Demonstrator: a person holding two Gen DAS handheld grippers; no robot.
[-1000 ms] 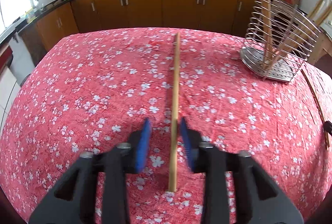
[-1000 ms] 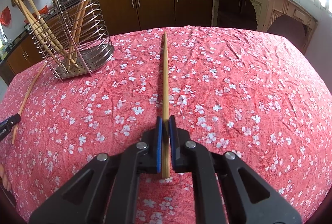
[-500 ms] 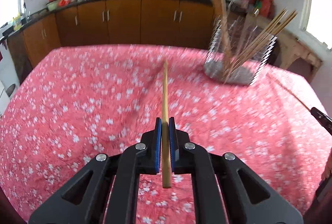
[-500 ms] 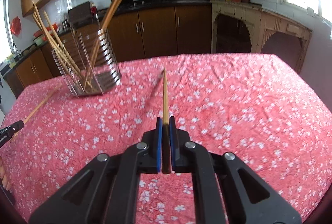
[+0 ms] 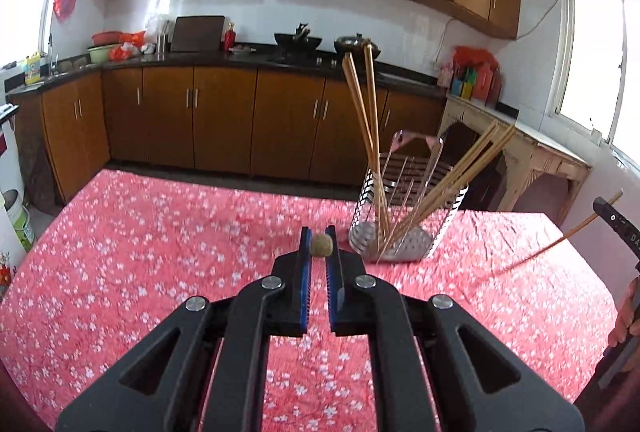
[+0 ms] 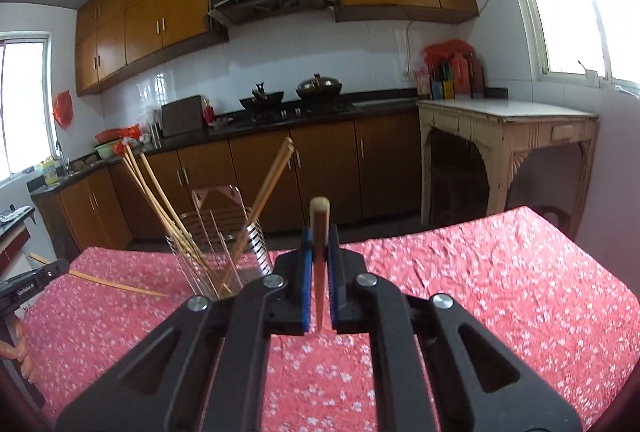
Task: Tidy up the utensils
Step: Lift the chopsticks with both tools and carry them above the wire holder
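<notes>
Kitchen, red floral tablecloth (image 5: 140, 272), both tongs raised above it.
Left gripper (image 5: 319, 246) pinches a chopstick (image 5: 321, 245) end-on; right gripper (image 6: 319, 248) is clamped on another chopstick (image 6: 319, 228). Wire holder (image 5: 404, 220) with chopsticks stands ahead-right of left, ahead-left of right.

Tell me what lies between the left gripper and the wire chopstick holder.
In the left wrist view, only bare floral tablecloth lies between the left gripper, shut on a chopstick, and the wire holder.
</notes>
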